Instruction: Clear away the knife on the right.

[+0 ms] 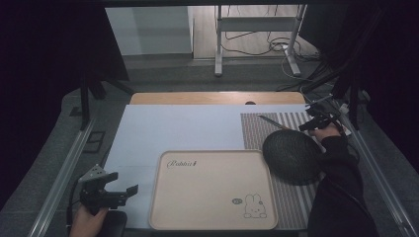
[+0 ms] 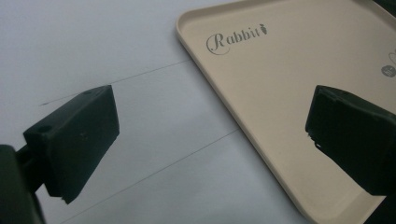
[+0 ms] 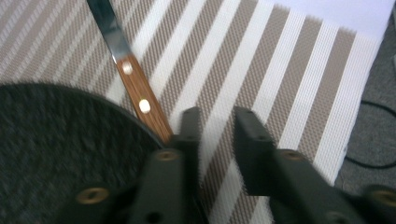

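The knife point(image 3: 126, 70) has a shiny steel blade and a brown wooden handle with pale rivets. It lies on the striped mat point(image 3: 261, 60), handle end right against the dark round mat point(image 3: 56, 149). Right tongs point(image 3: 215, 122) are slightly apart beside the handle, gripping nothing. Left tongs point(image 2: 210, 135) gape wide, empty, over the beige tray's point(image 2: 261, 140) edge; bare white counter point(image 1: 188, 128) beyond.
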`<state>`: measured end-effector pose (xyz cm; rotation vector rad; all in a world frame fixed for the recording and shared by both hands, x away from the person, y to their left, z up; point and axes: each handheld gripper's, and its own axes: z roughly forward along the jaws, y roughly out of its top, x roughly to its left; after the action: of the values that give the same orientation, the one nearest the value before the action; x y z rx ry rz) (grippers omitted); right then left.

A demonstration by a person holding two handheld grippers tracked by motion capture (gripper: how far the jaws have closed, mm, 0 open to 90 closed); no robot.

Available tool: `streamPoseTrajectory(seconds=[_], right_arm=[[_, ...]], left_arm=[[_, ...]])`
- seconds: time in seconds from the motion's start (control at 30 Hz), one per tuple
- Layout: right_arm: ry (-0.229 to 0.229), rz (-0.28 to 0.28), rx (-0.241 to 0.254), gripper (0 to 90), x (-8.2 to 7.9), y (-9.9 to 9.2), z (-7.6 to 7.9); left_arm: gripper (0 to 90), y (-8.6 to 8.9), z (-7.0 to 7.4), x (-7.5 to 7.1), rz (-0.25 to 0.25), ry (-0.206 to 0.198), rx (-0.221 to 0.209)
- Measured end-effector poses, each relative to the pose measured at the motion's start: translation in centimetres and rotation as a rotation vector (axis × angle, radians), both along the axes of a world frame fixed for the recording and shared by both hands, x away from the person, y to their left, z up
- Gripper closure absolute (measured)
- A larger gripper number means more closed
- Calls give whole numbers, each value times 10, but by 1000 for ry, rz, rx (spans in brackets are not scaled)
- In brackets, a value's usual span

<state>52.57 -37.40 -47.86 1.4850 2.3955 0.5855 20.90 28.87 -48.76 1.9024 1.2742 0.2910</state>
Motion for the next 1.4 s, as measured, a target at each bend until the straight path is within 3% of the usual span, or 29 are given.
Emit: streamPoseTrajectory(seconds=[0.2, 0.3, 0.43, 0.63, 0.7, 0.9, 1.1, 1.33, 1.4], right_arm=[[-37, -8, 28, 313, 4, 15, 4], [-13, -25, 24, 120, 7, 23, 1], [-3, -24, 35, 36, 12, 33, -3], [-9, -9, 38, 2, 17, 50, -4], [2, -18, 42, 0, 20, 55, -6], [41, -19, -20, 0, 29, 66, -18], [62, -11, -26, 13, 32, 63, -26], [33, 20, -46, 299, 29, 52, -20], [37, 40, -47, 462, 28, 48, -17]], left_arm=[[30, 0, 0, 0, 0, 1, 0], [31, 0, 0, 0, 0, 0, 1], [31, 0, 0, 0, 0, 1, 0], [31, 0, 0, 0, 1, 1, -4], [30, 1, 0, 0, 0, 1, -6], [30, 1, 0, 0, 0, 1, -7], [30, 1, 0, 0, -3, -1, -9], [30, 1, 0, 0, -2, -1, -7], [30, 1, 0, 0, -2, 0, -6]])
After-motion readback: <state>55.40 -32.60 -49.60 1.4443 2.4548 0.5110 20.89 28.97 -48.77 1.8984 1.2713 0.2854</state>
